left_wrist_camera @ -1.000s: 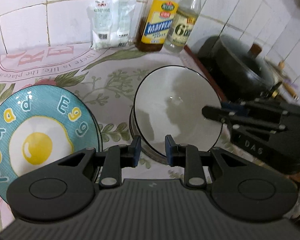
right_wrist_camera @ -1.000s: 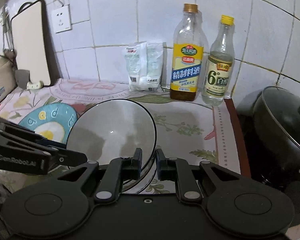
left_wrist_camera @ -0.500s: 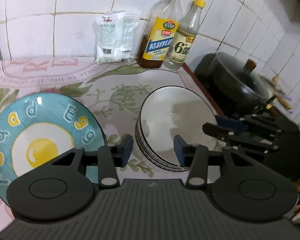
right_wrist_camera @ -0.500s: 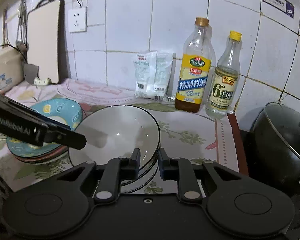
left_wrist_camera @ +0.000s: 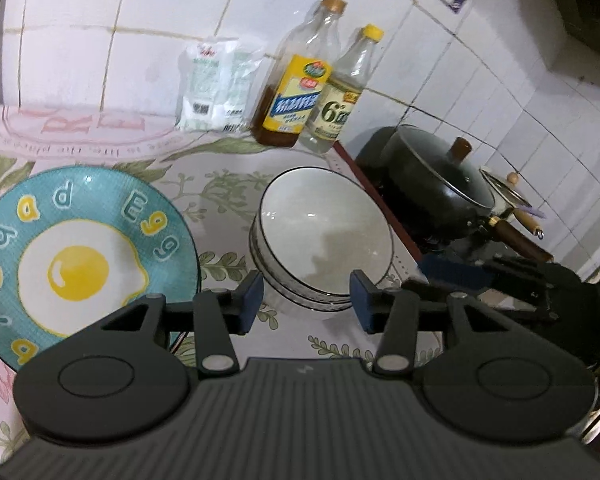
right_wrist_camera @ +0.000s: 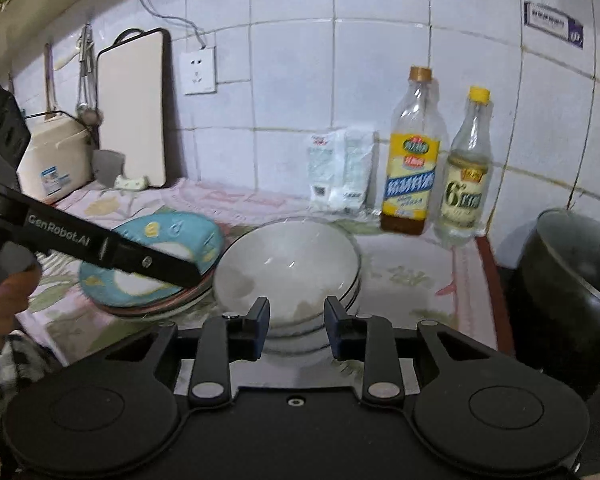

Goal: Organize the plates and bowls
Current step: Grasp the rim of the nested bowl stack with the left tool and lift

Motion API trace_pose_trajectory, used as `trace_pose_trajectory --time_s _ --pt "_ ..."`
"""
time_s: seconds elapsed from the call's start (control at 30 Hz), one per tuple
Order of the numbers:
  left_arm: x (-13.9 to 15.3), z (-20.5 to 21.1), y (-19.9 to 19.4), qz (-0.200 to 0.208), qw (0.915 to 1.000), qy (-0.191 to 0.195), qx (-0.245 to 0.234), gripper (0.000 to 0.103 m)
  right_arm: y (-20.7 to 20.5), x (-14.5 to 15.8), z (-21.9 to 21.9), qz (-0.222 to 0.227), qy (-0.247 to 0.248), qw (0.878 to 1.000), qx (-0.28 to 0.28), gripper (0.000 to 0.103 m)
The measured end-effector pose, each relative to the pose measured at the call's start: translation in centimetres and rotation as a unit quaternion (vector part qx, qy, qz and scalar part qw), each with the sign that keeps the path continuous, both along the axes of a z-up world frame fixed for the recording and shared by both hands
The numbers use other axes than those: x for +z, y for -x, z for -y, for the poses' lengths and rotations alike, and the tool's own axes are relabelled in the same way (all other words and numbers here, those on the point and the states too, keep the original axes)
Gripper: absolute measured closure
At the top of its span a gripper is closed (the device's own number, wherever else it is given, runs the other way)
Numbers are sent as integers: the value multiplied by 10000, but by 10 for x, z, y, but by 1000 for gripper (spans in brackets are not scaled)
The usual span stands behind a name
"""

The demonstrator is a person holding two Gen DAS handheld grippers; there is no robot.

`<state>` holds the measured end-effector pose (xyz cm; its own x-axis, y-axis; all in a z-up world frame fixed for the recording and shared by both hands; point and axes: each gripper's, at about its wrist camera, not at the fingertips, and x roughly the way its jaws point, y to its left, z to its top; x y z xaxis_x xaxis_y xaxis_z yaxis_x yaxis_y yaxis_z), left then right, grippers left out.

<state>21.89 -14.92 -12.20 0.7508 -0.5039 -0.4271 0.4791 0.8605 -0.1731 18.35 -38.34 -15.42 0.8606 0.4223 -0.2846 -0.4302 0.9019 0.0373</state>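
You're holding both grippers over the desk (left_wrist_camera: 228, 184), neither gripping anything. Left gripper (left_wrist_camera: 306, 298) is hanging spread, nothing between its pads. Right gripper (right_wrist_camera: 296, 326) is also spread and empty. White bowl stack (left_wrist_camera: 326, 236) is sitting centre frame in the left view, just ahead of the left gripper's gap and touching neither pad. Egg plate stack (left_wrist_camera: 80, 256) is lying at left of frame, just beside the bowls. In the right view the bowl stack (right_wrist_camera: 288, 268) is dead ahead, plates (right_wrist_camera: 160, 268) at left under the left gripper's finger. Both stacks look sorted; the left gripper is nearer the plates, the right nearer the bowls.
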Motion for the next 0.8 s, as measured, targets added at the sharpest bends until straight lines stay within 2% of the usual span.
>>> trace_pose_trajectory --time_s 0.27,0.47,0.6,0.63,0.67,0.7,0.8 --pt "-25 6 22 646 9979 35 -97 55 10 -38 -5 60 -135 9999 62 56" --pt "-40 5 23 1028 9945 111 -143 48 15 -55 -6 351 -465 9983 90 35" --pt "-53 2 18 1091 9936 280 -26 42 9 -67 -10 414 -574 9975 19 28" --pt "-56 2 16 1098 9934 329 15 38 5 -71 -11 407 -615 9973 38 24" --pt "-59 1 14 1107 9930 413 72 35 3 -74 -13 404 -660 9970 51 14" --pt "-62 0 12 1088 9926 524 130 34 -1 -78 -14 429 -723 9964 64 10" --pt "-68 -1 4 974 9919 802 119 29 -11 -86 -20 539 -773 9955 -12 8"
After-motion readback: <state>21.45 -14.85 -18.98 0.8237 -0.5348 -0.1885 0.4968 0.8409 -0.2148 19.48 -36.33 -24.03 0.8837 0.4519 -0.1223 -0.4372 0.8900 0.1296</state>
